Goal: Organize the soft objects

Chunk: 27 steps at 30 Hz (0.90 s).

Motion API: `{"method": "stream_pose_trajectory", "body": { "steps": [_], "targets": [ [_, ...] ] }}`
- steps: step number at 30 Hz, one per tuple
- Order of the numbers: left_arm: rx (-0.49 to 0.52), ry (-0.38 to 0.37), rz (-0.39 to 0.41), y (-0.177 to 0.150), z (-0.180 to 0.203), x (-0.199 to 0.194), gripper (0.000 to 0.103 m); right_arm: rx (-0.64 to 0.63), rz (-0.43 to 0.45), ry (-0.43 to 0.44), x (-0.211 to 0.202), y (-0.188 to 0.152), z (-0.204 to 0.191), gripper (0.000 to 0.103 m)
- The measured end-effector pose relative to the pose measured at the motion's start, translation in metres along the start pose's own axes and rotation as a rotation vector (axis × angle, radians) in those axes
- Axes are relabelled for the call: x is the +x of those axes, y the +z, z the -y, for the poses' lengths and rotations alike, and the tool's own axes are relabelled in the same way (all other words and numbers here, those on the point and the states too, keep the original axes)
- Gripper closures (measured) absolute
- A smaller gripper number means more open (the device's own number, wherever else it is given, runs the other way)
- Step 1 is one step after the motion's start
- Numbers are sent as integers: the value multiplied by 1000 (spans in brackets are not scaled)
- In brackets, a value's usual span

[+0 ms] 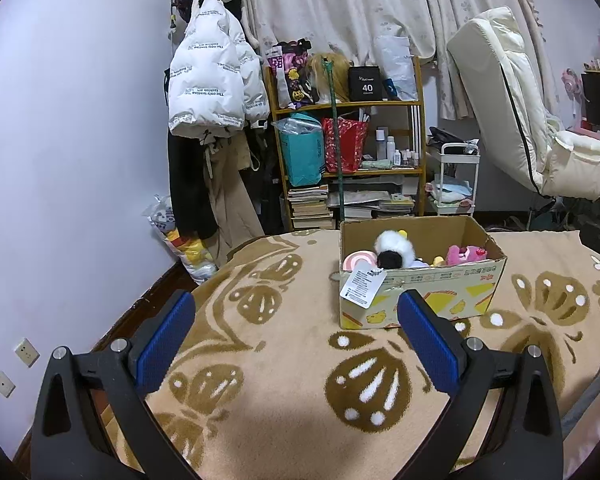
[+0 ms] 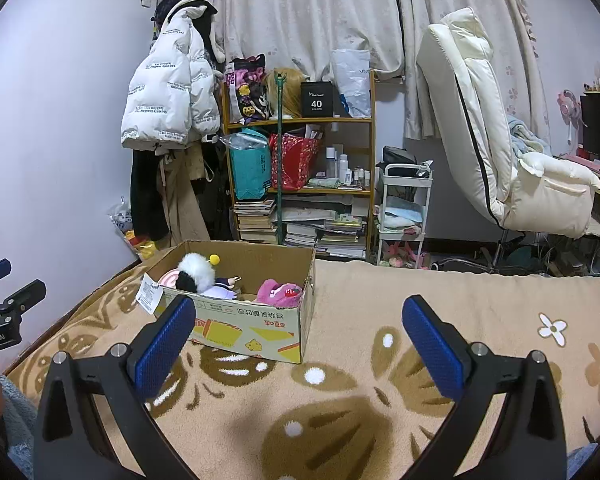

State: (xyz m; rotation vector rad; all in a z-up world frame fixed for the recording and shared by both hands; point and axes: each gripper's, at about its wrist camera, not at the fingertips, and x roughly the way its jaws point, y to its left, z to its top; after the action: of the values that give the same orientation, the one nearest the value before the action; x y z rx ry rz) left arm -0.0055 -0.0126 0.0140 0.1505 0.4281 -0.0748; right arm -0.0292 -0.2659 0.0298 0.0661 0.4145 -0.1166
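An open cardboard box (image 1: 440, 296) (image 2: 260, 332) stands on a beige blanket with brown flower shapes (image 1: 292, 360) (image 2: 360, 380). Inside lie a white and black plush (image 1: 392, 250) (image 2: 196, 272), a pink plush with a strawberry (image 1: 466, 255) (image 2: 280, 292), a pink round toy (image 1: 358, 260) and a small doll (image 2: 224, 283). A paper tag (image 1: 362, 286) (image 2: 150, 294) hangs over the box's near corner. My left gripper (image 1: 296, 344) is open and empty, in front of the box. My right gripper (image 2: 300, 344) is open and empty, to the right of the box. The left gripper also shows at the right wrist view's left edge (image 2: 4, 308).
Beyond the bed stand a wooden shelf (image 1: 348, 140) (image 2: 300, 152) with bags, bottles and stacked books, a hung white puffer jacket (image 1: 208, 76) (image 2: 168, 88), a small white cart (image 1: 456, 180) (image 2: 404, 208) and a cream reclining chair (image 1: 520, 112) (image 2: 500, 140). A wall is on the left.
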Motion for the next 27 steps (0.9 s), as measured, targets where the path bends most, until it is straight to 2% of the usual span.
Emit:
{"method": "stream_pose_trajectory", "body": {
  "steps": [27],
  "targets": [
    [3,1,5,-1,-1,-1,3,2,0,1,0,0,4,0]
  ]
}}
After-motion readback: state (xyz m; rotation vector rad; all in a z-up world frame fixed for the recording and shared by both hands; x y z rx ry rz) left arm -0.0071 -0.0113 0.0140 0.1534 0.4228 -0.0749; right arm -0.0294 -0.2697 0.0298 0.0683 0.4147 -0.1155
